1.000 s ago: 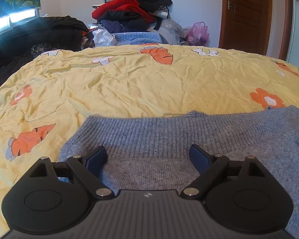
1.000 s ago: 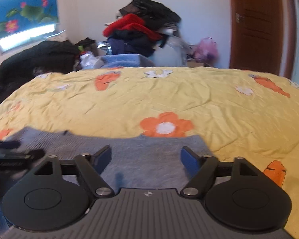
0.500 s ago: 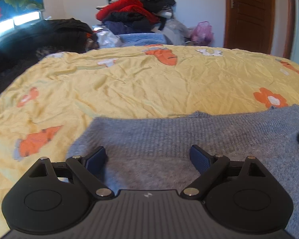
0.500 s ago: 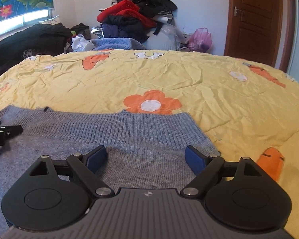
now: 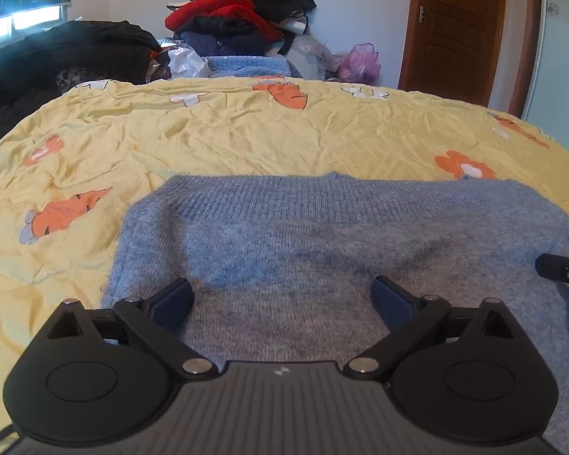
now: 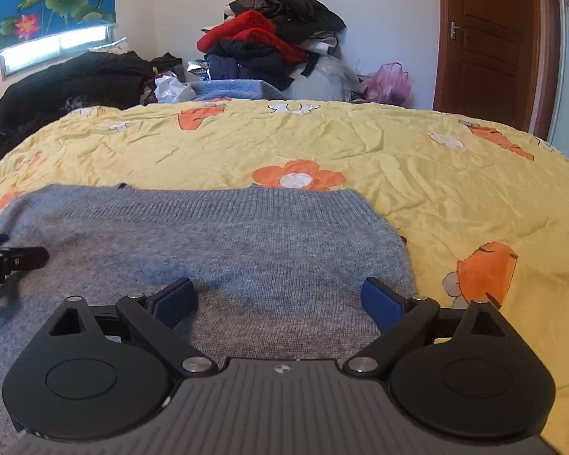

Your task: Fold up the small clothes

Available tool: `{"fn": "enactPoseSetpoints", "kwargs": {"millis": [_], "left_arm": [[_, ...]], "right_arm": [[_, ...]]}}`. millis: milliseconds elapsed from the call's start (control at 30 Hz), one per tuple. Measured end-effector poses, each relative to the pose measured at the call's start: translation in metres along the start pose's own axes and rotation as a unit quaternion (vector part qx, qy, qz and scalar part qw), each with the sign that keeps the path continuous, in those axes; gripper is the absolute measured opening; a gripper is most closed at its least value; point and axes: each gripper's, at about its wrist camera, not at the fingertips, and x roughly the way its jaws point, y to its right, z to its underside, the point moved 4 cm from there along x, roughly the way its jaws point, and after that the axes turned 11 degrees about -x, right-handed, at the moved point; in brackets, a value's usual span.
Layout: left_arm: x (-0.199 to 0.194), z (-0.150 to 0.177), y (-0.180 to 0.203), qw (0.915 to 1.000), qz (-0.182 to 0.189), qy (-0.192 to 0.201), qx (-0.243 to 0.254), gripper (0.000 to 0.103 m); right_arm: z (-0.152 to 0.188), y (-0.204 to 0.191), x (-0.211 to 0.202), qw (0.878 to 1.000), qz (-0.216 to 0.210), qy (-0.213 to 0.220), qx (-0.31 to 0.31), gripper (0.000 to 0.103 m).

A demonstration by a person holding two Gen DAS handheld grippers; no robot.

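Two grippers over one garment. Blue-grey knit sweater [image 5: 322, 250] lies flat on yellow bedspread [image 5: 246, 140]; ribbed band forms its far edge, running across both views.

Left wrist view: left gripper [image 5: 282, 297] at 6 o'clock of frame, above the near part of the sweater. Jaws spread wide and opening; blue pads [image 5: 172, 297] apart, only flat knit beneath the gap, nothing pinched. Sweater's left edge runs from 9 o'clock toward 7 o'clock, just beside the left pad. Tip of the other gripper enters at 3 o'clock, over the sweater's right portion.

Right wrist view: right gripper [image 6: 278, 299] at 6 o'clock, jaws likewise spread and opening, no cloth between the pads. Right pad sits near the sweater's right edge, which runs toward 4 o'clock. Left gripper's tip shows at 9 o'clock, above the knit. Whether either gripper's fingers touch the fabric: cannot tell.

Bedspread print: orange flower [image 6: 299, 178] at 12 o'clock of the sweater's far edge, touching or just behind the band; orange carrot-like figure [image 6: 485, 273] at 3 o'clock, near the right pad.

Background, 12 o'clock: clothes pile [image 6: 273, 45] with a red item on top, against the wall. Wooden door [image 6: 489, 41] at 1–2 o'clock. Lotus picture [image 6: 53, 3] at 10–11 o'clock. Dark garments [image 5: 64, 53] heaped at 10 o'clock beyond the bed.
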Motion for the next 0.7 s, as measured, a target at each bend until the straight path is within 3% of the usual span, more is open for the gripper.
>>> {"fn": "enactPoseSetpoints", "kwargs": {"millis": [167, 300, 400, 533, 567, 700], "left_arm": [[-0.027, 0.006, -0.014, 0.9997, -0.017, 0.010, -0.016, 0.102], [-0.084, 0.019, -0.056, 0.9938, -0.040, 0.041, -0.095, 0.101], [-0.127, 0.041, -0.092, 0.9750, -0.044, 0.058, -0.210, 0.101], [-0.154, 0.077, -0.126, 0.9354, -0.041, 0.039, -0.349, 0.101], [-0.155, 0.084, -0.131, 0.9253, -0.030, 0.032, -0.377, 0.101], [-0.153, 0.082, -0.138, 0.9030, 0.015, 0.034, -0.428, 0.101]], "right_arm": [[0.001, -0.006, -0.002, 1.000, 0.001, -0.002, -0.012, 0.100], [0.002, -0.004, -0.006, 1.000, -0.004, 0.005, 0.000, 0.101], [0.002, -0.003, -0.005, 1.000, -0.006, 0.005, 0.001, 0.103], [0.002, -0.003, -0.006, 1.000, -0.009, 0.007, 0.004, 0.103], [0.002, -0.003, -0.005, 1.000, -0.010, 0.007, 0.005, 0.103], [0.003, -0.002, -0.006, 1.000, -0.012, 0.009, 0.007, 0.103]]}}
